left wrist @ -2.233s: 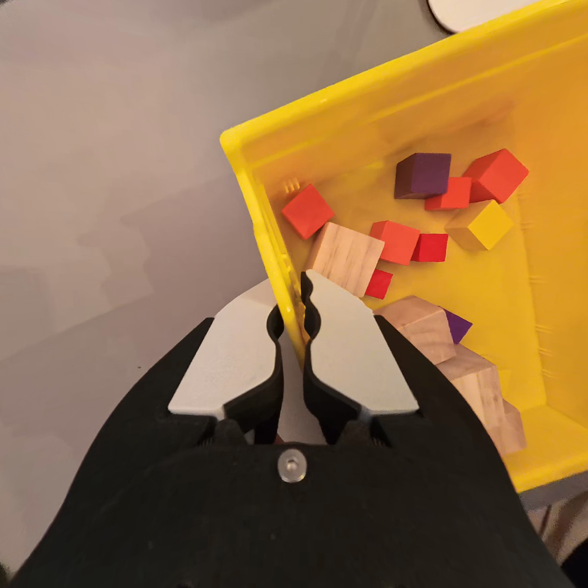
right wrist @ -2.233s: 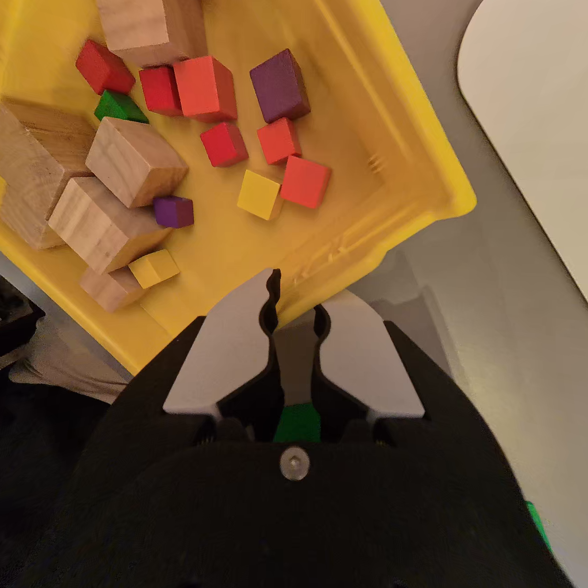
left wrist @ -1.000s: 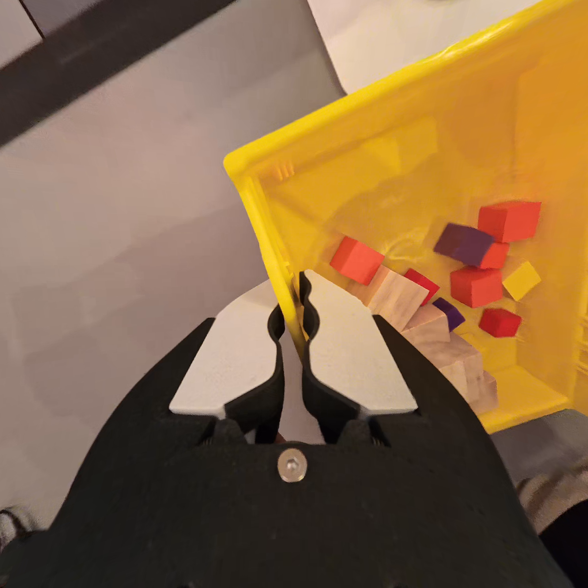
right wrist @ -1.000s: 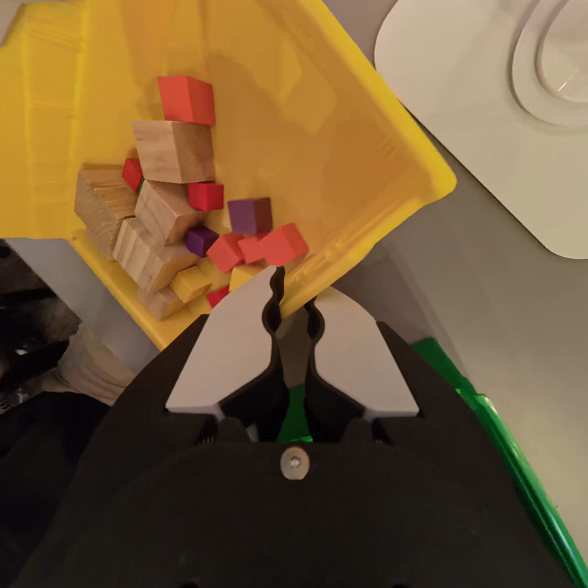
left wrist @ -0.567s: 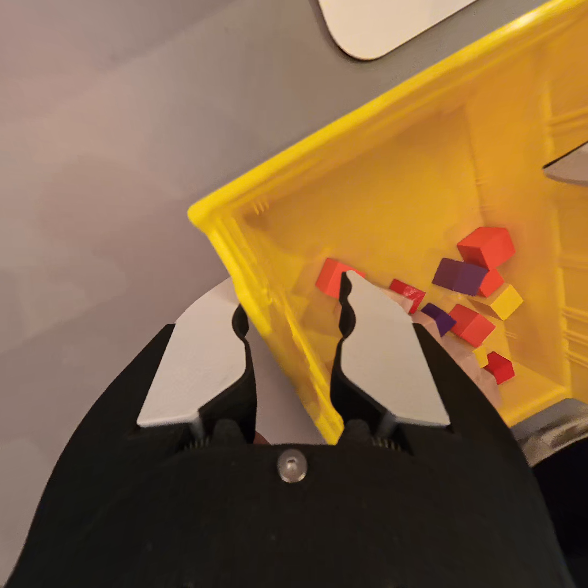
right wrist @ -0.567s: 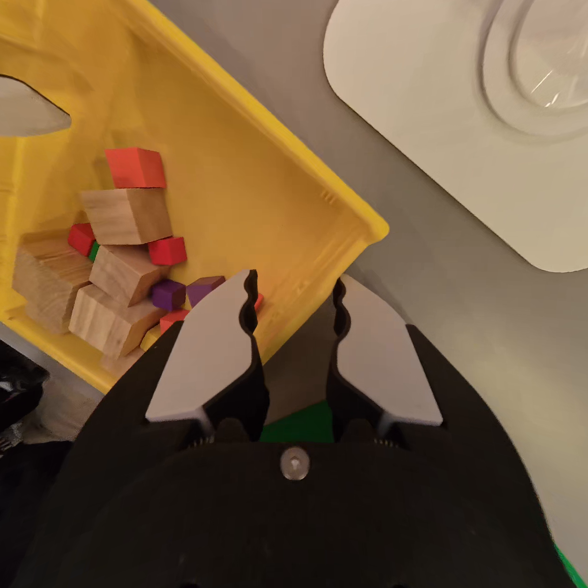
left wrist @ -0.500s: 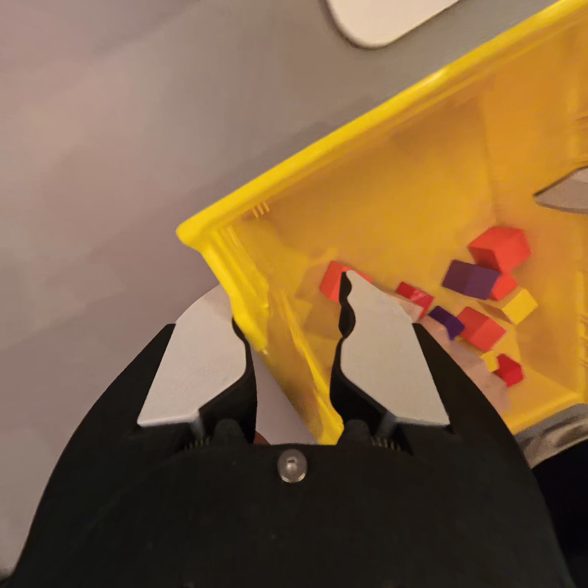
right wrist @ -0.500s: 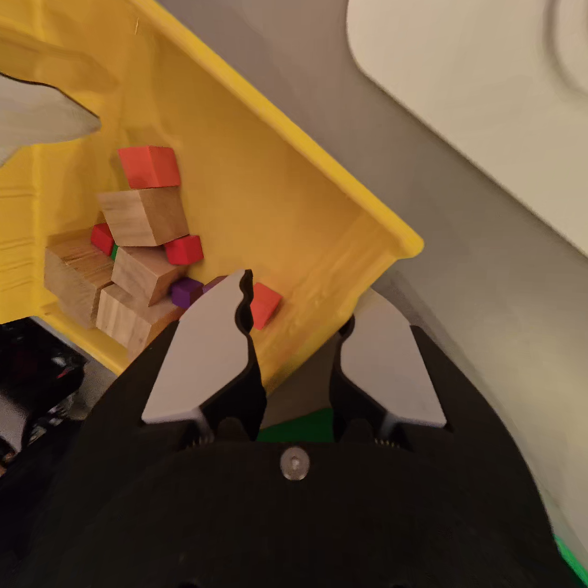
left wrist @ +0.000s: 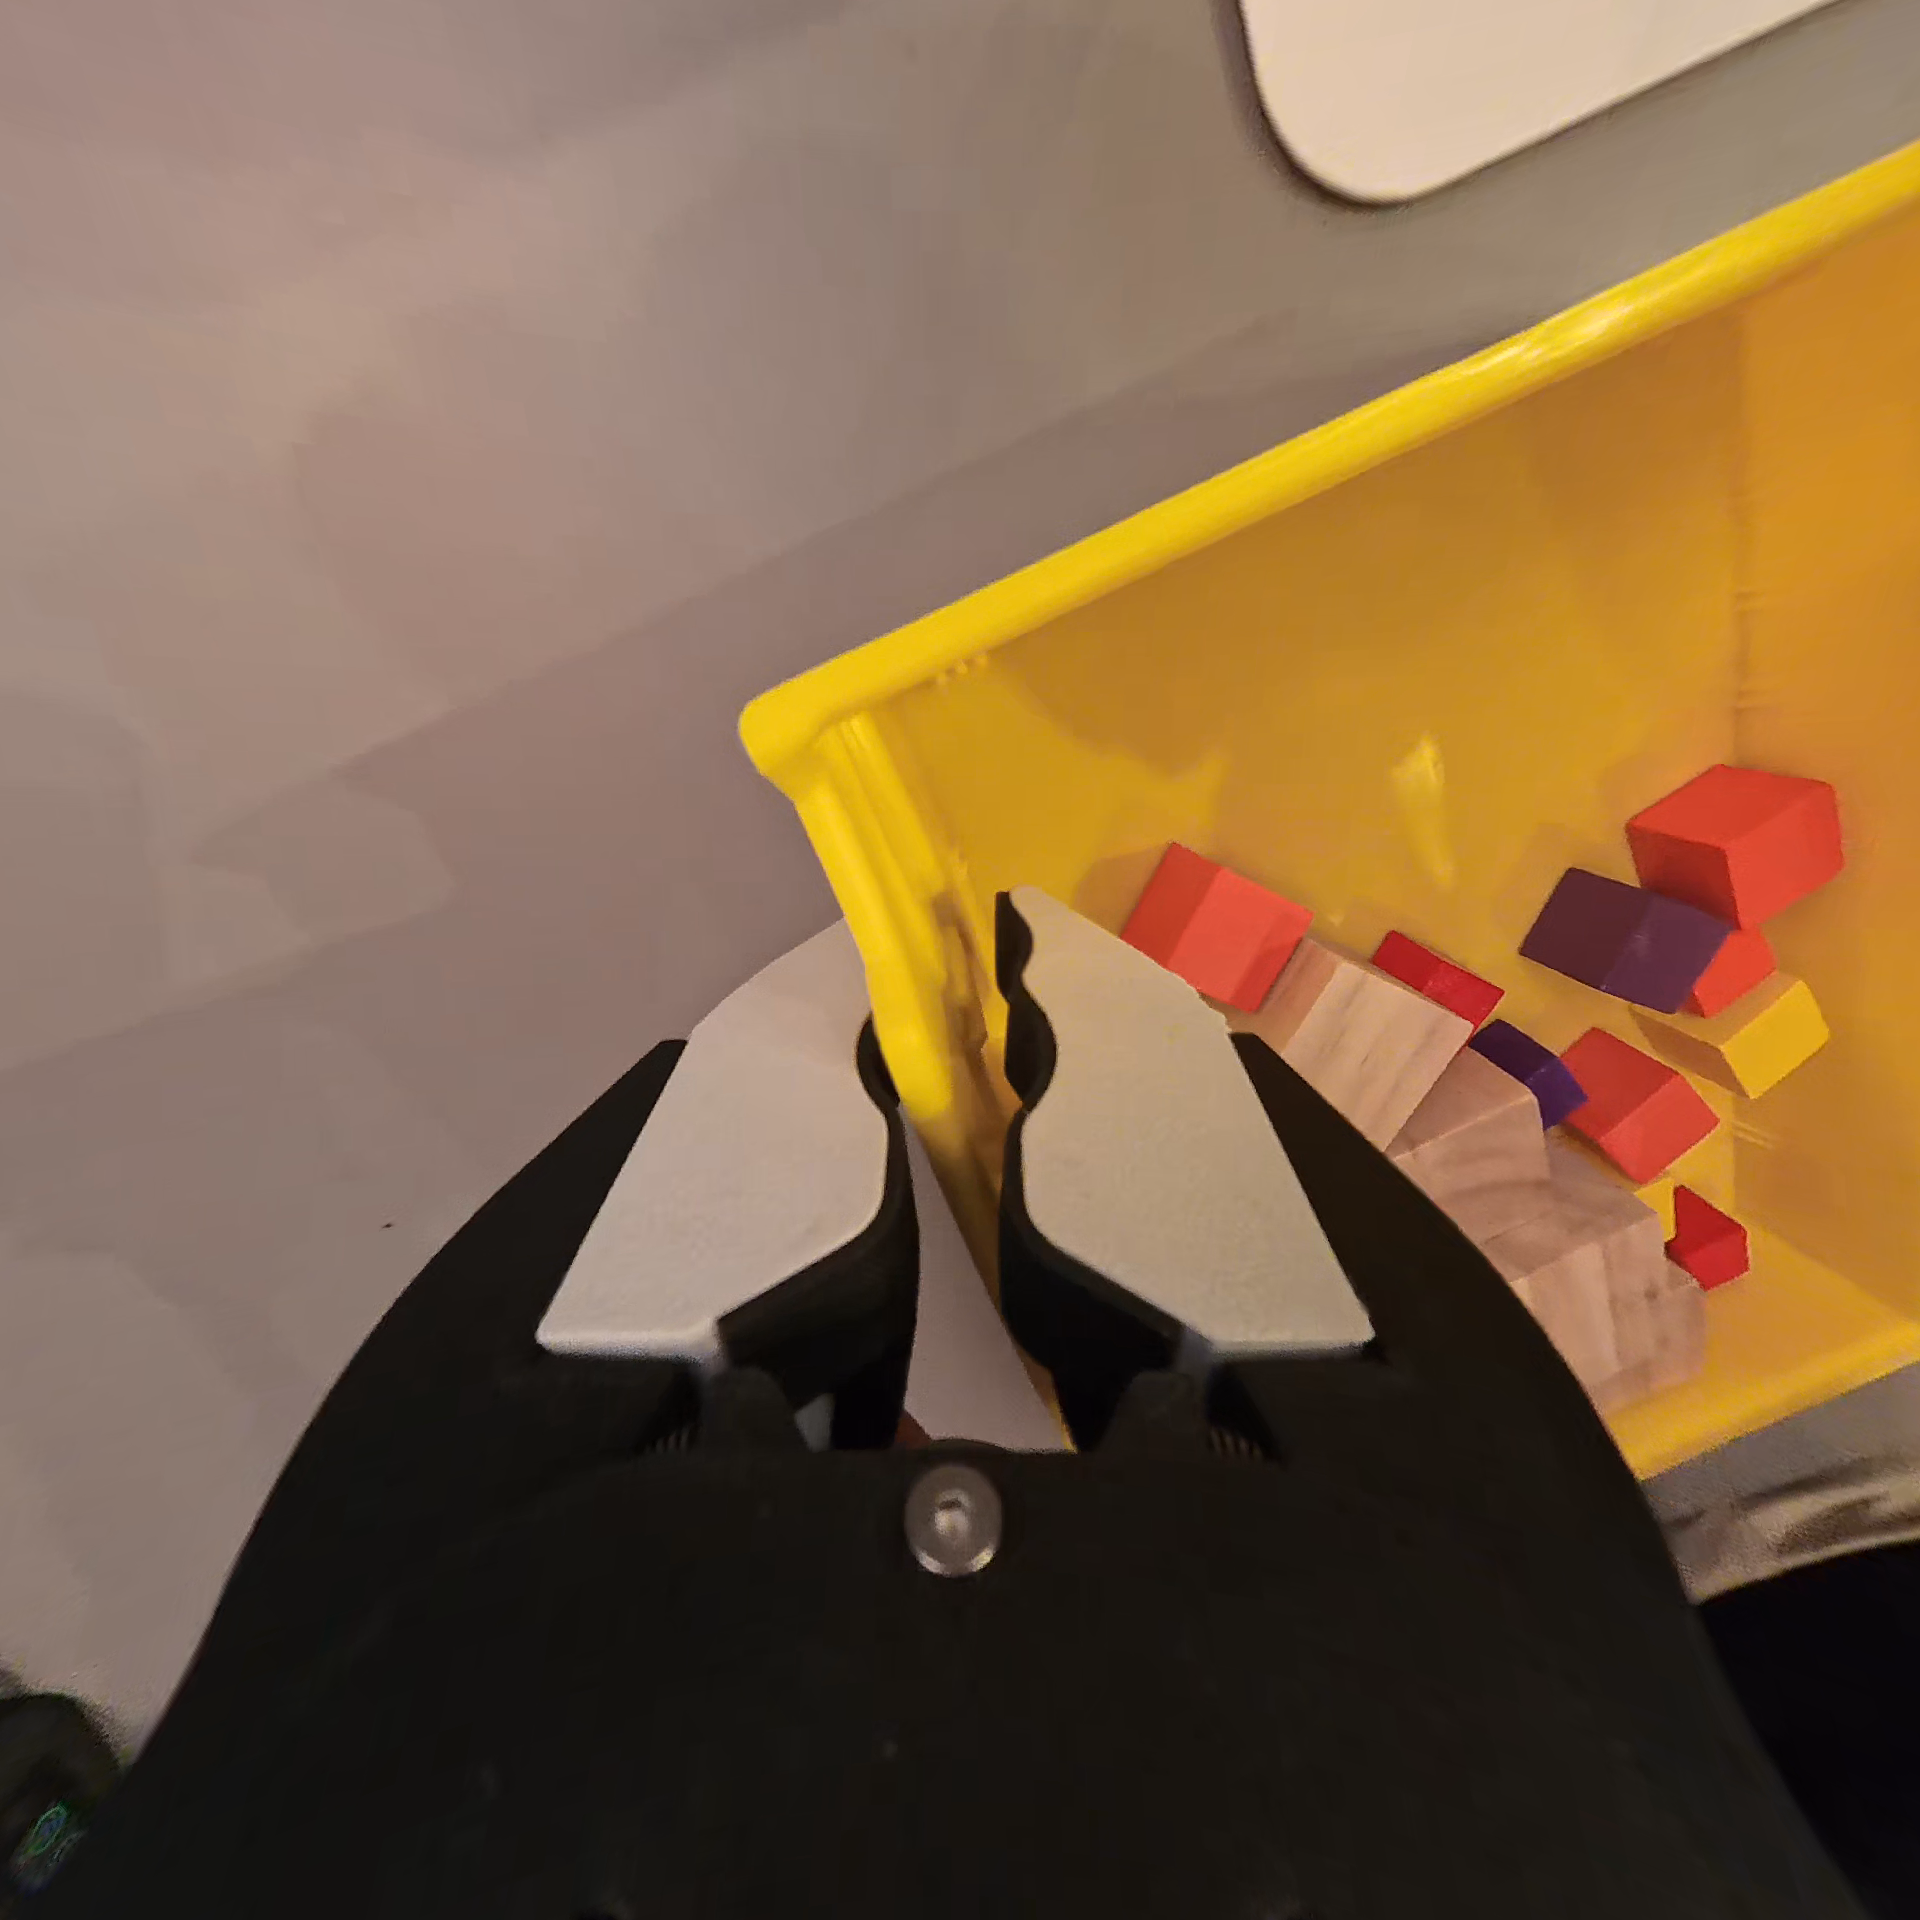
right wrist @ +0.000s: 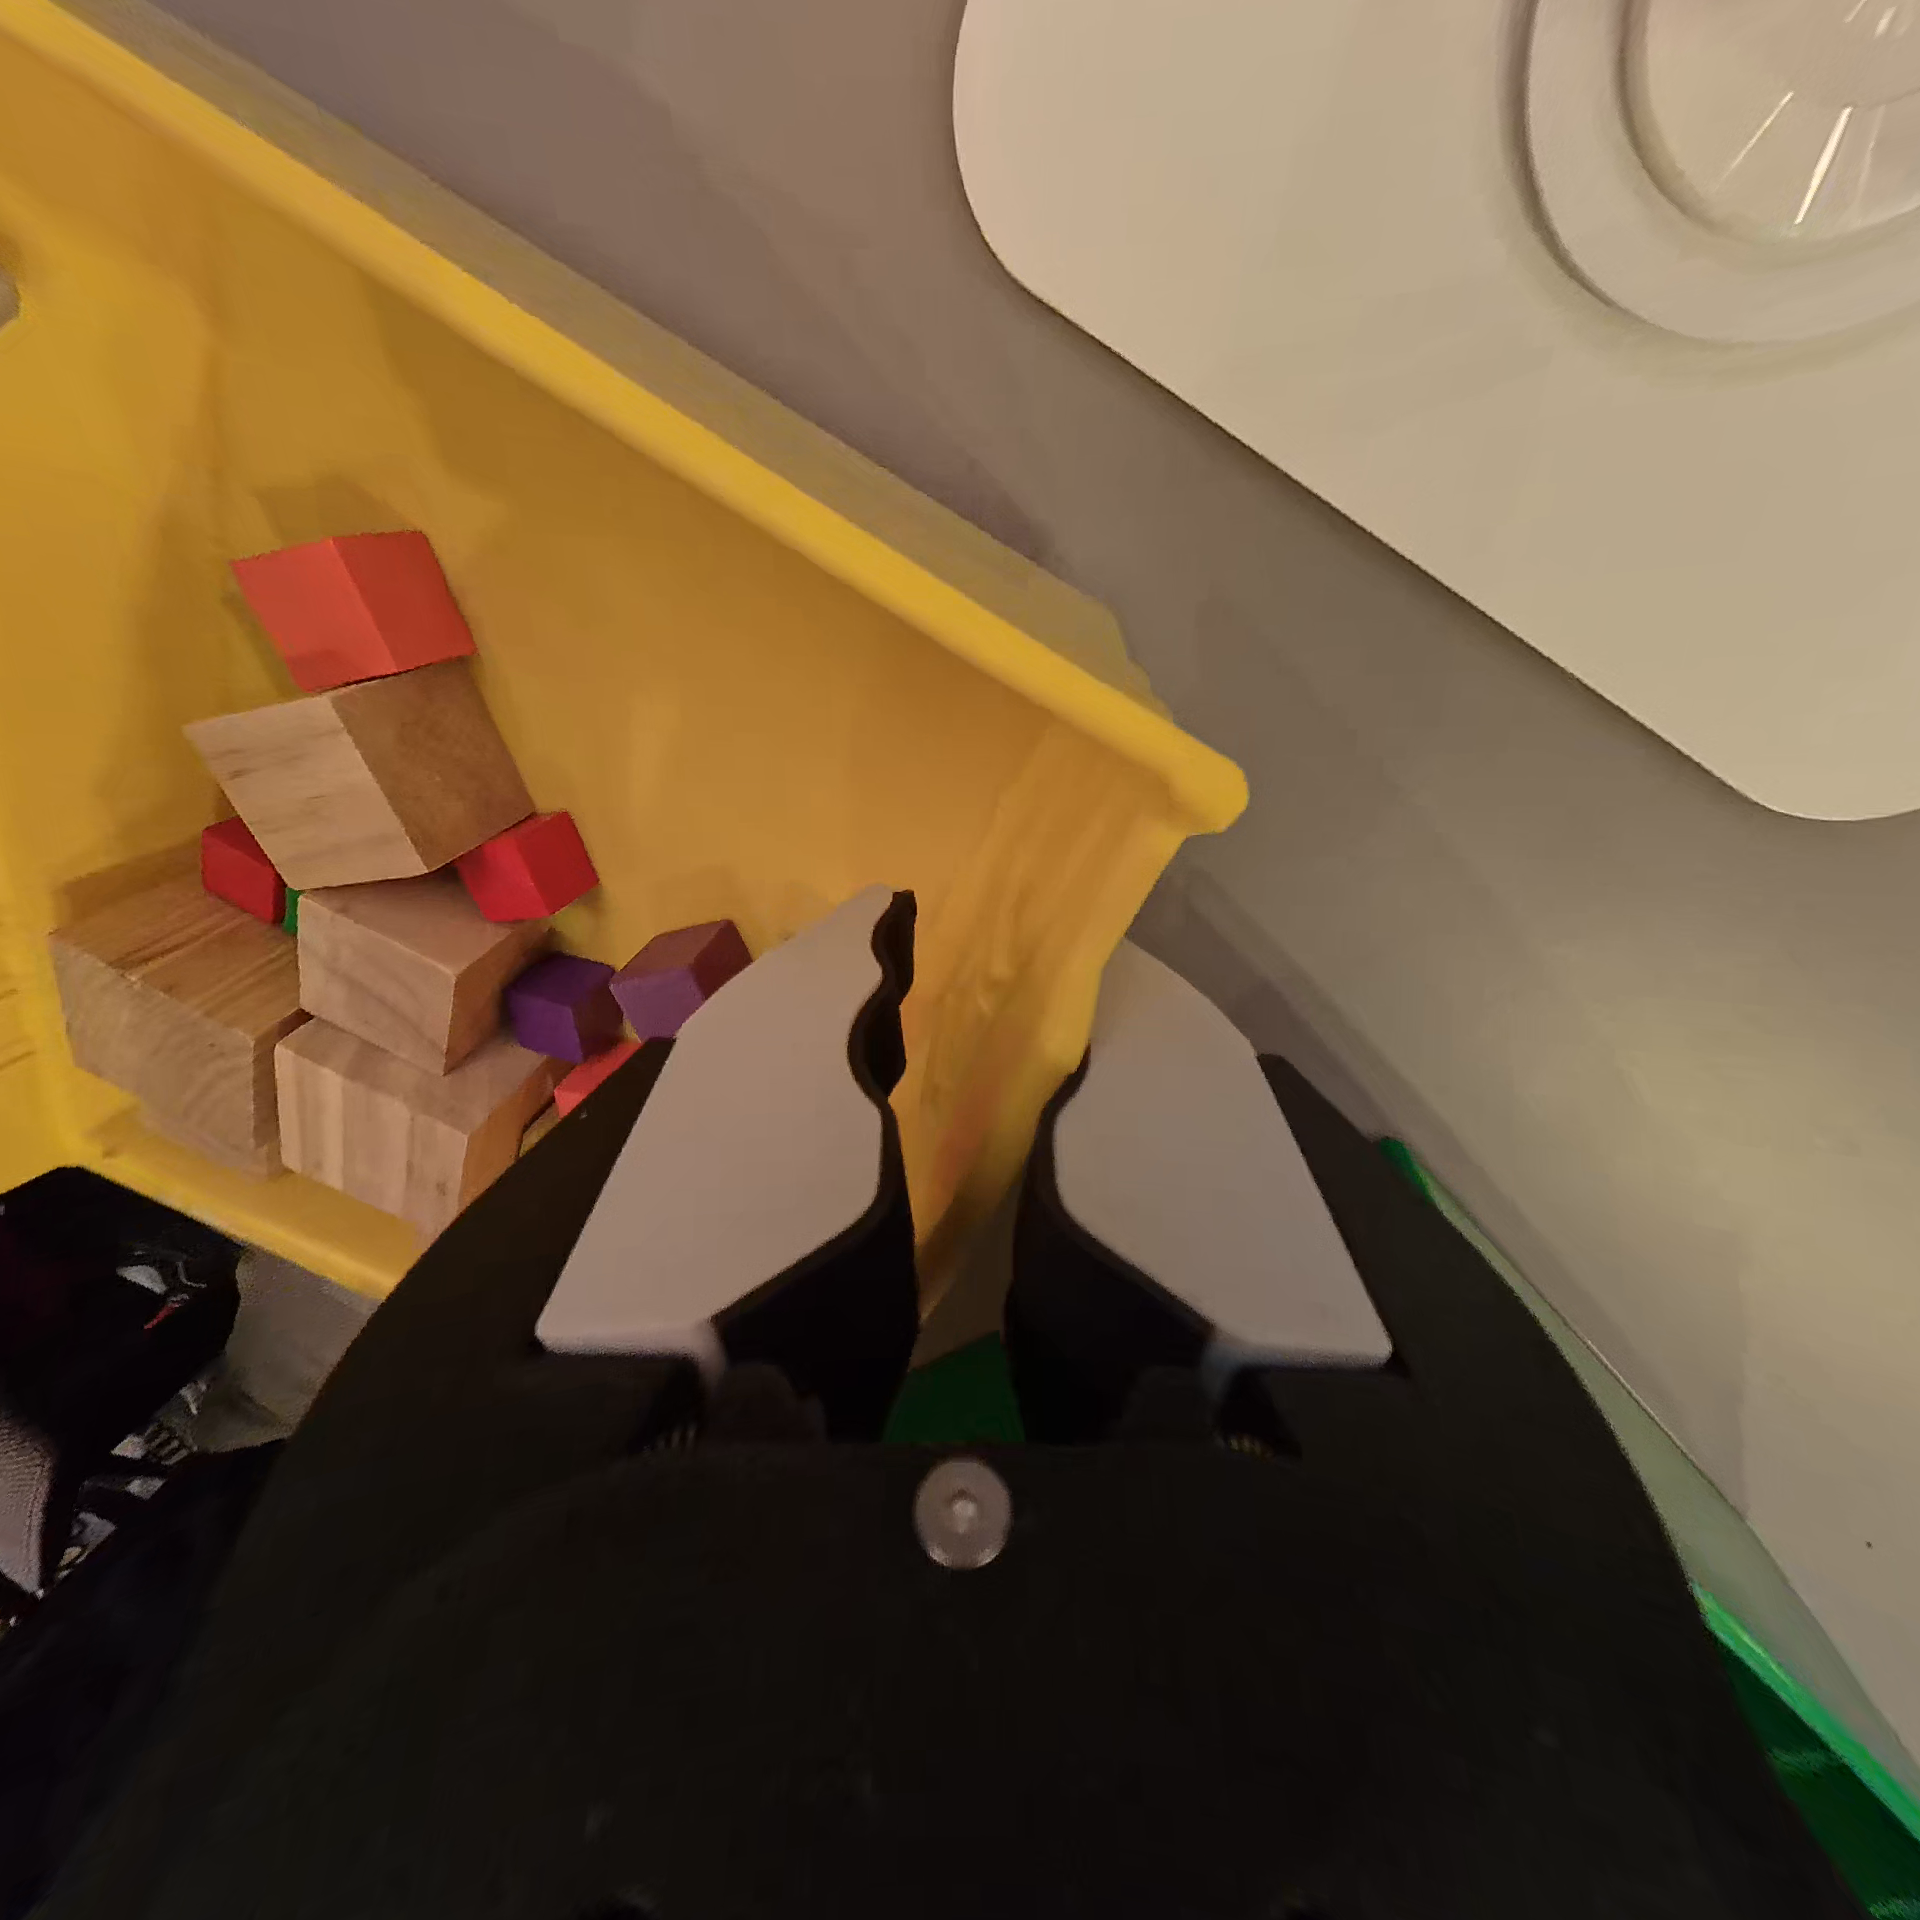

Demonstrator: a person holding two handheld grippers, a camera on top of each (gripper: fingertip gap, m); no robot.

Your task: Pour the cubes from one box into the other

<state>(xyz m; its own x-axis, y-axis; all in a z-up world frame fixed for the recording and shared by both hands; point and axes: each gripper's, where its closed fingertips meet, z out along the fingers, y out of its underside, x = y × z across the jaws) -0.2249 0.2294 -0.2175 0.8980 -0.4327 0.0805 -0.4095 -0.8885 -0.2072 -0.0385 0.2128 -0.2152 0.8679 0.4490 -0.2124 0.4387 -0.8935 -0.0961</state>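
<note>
Your left gripper [left wrist: 940,1049] is clamped on one end wall of the yellow box [left wrist: 1351,644], your right gripper [right wrist: 992,1039] on the opposite wall. Box is lifted and tilted—cubes [right wrist: 384,904] all piled in its low corner, none poured yet. Green box [right wrist: 1808,1745] sits just below, by the right gripper—still the whole pour to do.

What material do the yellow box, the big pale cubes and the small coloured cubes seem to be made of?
Yellow box: probably moulded plastic, glossy; it has a rounded rim, ribbed corners and soft reflections on the floor.
Big pale cubes: bare wood, matt, with visible grain lines.
Small coloured cubes: likely painted wood, with flat opaque red, purple and yellow colour and sharp edges; plastic cannot be excluded.
</note>
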